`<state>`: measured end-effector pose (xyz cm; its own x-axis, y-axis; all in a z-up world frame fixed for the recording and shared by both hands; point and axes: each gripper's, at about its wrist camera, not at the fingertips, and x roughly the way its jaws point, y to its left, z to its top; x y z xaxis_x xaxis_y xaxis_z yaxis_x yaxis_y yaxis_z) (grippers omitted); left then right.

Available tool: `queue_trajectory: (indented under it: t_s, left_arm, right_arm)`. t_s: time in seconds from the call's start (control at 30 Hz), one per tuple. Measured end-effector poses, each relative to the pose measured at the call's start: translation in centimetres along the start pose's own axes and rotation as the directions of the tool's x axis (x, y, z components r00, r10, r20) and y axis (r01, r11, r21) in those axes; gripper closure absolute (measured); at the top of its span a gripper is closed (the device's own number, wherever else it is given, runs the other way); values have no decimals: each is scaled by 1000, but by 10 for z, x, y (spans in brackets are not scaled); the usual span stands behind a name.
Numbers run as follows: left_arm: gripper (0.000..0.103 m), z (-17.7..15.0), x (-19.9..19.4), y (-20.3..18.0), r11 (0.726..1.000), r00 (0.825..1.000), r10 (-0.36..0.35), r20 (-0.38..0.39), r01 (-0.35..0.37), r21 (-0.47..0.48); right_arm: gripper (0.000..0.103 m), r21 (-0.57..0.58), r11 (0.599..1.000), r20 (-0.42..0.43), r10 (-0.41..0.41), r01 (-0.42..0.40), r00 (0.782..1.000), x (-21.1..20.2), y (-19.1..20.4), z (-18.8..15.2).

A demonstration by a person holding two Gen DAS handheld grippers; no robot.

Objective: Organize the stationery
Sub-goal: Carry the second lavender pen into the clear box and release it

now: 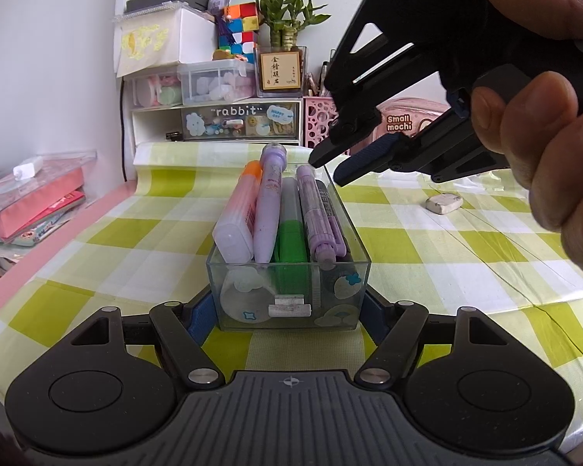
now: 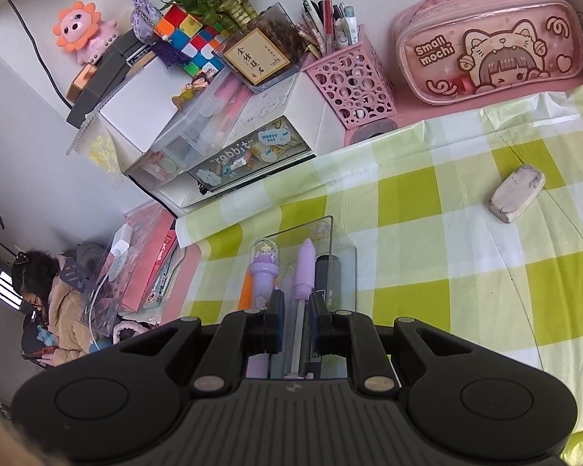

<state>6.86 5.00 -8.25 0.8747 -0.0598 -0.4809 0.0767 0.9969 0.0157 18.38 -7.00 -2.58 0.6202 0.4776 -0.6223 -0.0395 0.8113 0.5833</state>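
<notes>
Meanwhile left hand-held gripper point(image 1: 287, 306) clamps the clear pen box point(image 1: 287, 295).

Pens point(image 1: 287, 213) lie in box point(image 1: 287, 295) (eraser point(image 1: 443, 204) right); organizer point(image 1: 217, 120) behind.

Open tablecloth point(image 2: 447, 272) right of tray point(image 1: 287, 295); only eraser point(image 2: 517, 193) there.

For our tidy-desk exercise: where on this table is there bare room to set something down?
Free: the checked cloth between the box and the eraser, and left of the box. Crowded: the back edge, with drawers, pen cup and pencil case.
</notes>
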Motion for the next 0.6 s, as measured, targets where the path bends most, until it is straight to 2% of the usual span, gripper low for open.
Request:
queue_trajectory:
  t_s: [0.1, 0.17, 0.27, 0.33, 0.4, 0.5, 0.6]
  left_arm:
    - [31, 0, 0, 0, 1000, 1000, 0, 0, 0, 0]
    - [31, 0, 0, 0, 1000, 1000, 0, 0, 0, 0]
    - [31, 0, 0, -1, 1000, 1000, 1, 0, -1, 0]
    - [31, 0, 0, -1, 1000, 1000, 1, 1, -1, 0]
    - [31, -1, 0, -1, 1000, 1000, 2, 1, -2, 2]
    - [31, -1, 1, -3, 1000, 1000, 5, 0, -5, 3]
    - [31, -1, 1, -3, 1000, 1000, 6, 1, -6, 4]
  right_arm:
    - [96, 1, 1000, 59, -29, 29, 998, -14, -16, 8]
    - [96, -9, 993, 120, -115, 117, 986, -25, -33, 15]
    - [91, -27, 958, 196, -274, 284, 942, -39, -65, 23]
    - [88, -11, 937, 215, -338, 349, 916, -45, -90, 27]
    - [86, -1, 927, 225, -366, 376, 903, -49, -111, 29]
    - [79, -19, 921, 214, -378, 390, 901, -45, -123, 31]
    - [74, -64, 932, 189, -339, 356, 922, -37, -115, 29]
